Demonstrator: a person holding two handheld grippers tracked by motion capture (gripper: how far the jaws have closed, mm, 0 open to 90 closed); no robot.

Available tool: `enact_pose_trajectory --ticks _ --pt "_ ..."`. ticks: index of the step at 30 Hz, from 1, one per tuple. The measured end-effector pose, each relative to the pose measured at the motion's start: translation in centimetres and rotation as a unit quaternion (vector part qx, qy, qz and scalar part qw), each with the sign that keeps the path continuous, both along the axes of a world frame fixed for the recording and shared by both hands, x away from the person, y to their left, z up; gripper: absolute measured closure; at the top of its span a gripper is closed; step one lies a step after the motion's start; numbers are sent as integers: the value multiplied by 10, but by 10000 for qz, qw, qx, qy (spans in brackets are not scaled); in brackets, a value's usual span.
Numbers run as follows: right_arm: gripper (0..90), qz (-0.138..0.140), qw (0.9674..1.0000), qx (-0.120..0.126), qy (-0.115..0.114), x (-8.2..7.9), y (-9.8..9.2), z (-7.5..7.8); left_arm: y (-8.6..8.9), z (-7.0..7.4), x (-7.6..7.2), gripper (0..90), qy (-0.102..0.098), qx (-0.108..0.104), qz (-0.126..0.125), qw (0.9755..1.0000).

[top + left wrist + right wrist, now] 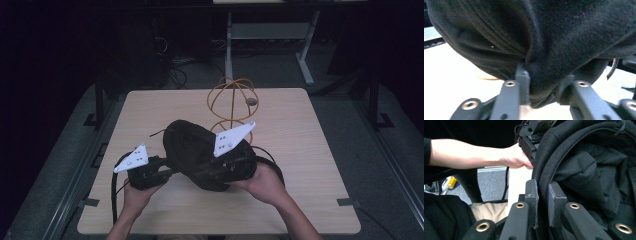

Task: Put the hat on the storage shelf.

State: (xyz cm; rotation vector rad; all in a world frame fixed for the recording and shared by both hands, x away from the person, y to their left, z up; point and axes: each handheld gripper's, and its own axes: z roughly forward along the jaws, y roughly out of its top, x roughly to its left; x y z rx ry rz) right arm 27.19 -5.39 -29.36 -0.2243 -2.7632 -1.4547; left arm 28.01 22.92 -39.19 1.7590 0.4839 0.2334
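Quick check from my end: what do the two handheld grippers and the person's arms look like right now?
Both the left gripper and the right gripper are black, each topped by a pale three-cornered plate with small dark holes. Black cables trail from them. Jaw links carry brass-coloured rivets. The forearms are bare, with a dark sleeve edge higher up.

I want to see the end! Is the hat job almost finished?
Done: both grippers have clamped the black hat, the left gripper and right gripper each on its fabric. In hand: it's held above the table. Left: probably hanging it on the orange wire stand.
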Motion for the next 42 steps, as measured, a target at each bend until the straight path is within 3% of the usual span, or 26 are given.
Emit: enact_pose_trajectory --ticks 5,13,22,26,31,33,38,42 --pt "799 -40 10000 73 44 2 -5 -1 1 5 1 806 -14 -43 -31 10000" --pt "784 -180 9992 290 186 8 -17 -3 1 23 -2 831 -112 122 61 9998" --pt "748 -288 9962 737 356 15 -35 -3 -5 62 -5 841 -397 265 113 9988" --pt "680 -425 9944 891 375 17 -42 -1 -8 77 -5 843 -478 388 143 9980" --pt "602 -600 9938 903 245 17 -48 -2 -4 84 -3 844 -439 430 205 9979" --pt "564 -662 9936 866 297 17 -53 -5 -2 85 -2 844 -432 439 219 9979" --pt "439 -973 9931 581 308 16 -64 -21 3 89 -3 844 -428 411 234 9980" --pt "420 -1212 9911 427 351 15 -79 -38 7 92 -2 845 -432 402 270 9979"
